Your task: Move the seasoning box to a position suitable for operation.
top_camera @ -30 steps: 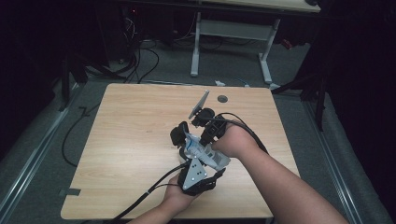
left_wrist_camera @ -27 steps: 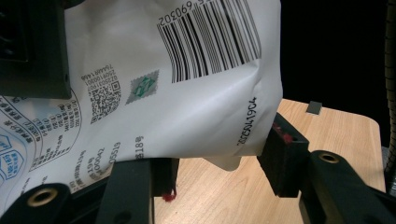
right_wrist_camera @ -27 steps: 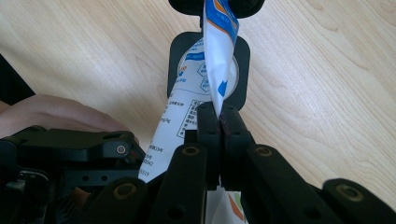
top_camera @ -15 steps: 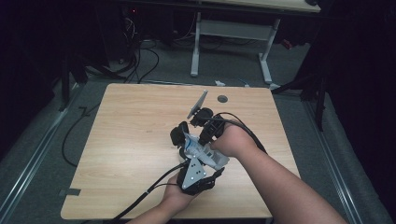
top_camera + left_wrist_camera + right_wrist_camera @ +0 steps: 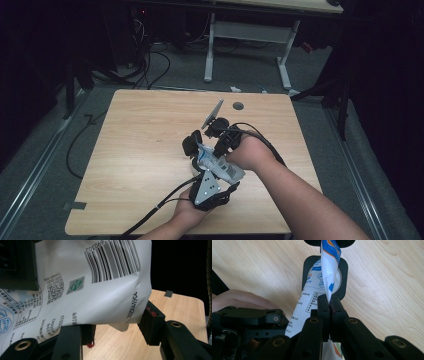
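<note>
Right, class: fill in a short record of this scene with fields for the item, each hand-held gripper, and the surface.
item: white printed pouch with barcode, held above the table
left hand-held gripper: jaws closed on the pouch's body, one each side
right hand-held gripper: jaws pinched shut on the pouch's thin edge
surface: light wooden table

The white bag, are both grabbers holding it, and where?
Yes. The left gripper clamps the white bag across its wide printed body near a bottom corner. The right gripper pinches its thin flat edge, jaws shut tight on it.
</note>
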